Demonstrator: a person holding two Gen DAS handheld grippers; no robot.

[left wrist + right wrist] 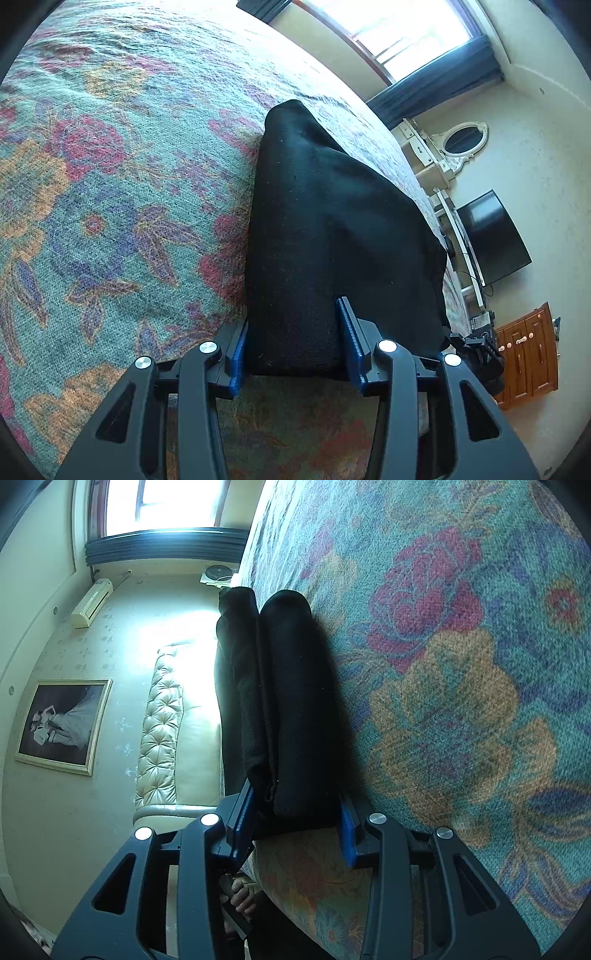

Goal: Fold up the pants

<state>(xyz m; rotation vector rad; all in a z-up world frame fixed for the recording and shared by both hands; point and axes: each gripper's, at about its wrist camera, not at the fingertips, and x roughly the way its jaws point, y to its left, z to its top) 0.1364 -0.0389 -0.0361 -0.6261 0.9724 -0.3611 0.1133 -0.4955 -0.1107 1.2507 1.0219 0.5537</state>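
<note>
The black pants (pixel 332 229) lie folded into a thick bundle on the floral bedspread (pixel 110 166). My left gripper (pixel 295 347) straddles the near end of the bundle, one blue pad on each side, jaws wide and pressed against the cloth. In the right wrist view the pants (pixel 288 701) show as stacked folded layers. My right gripper (pixel 295 823) likewise has its pads on both sides of the bundle's end, gripping the layers.
The bedspread (pixel 461 664) covers the bed. A window (pixel 388 33), mirror dresser (pixel 443 155), TV (pixel 491 236) and wooden cabinet (pixel 524 350) stand beyond the bed. A tufted headboard (pixel 162 723) and framed picture (pixel 62 723) show in the right view.
</note>
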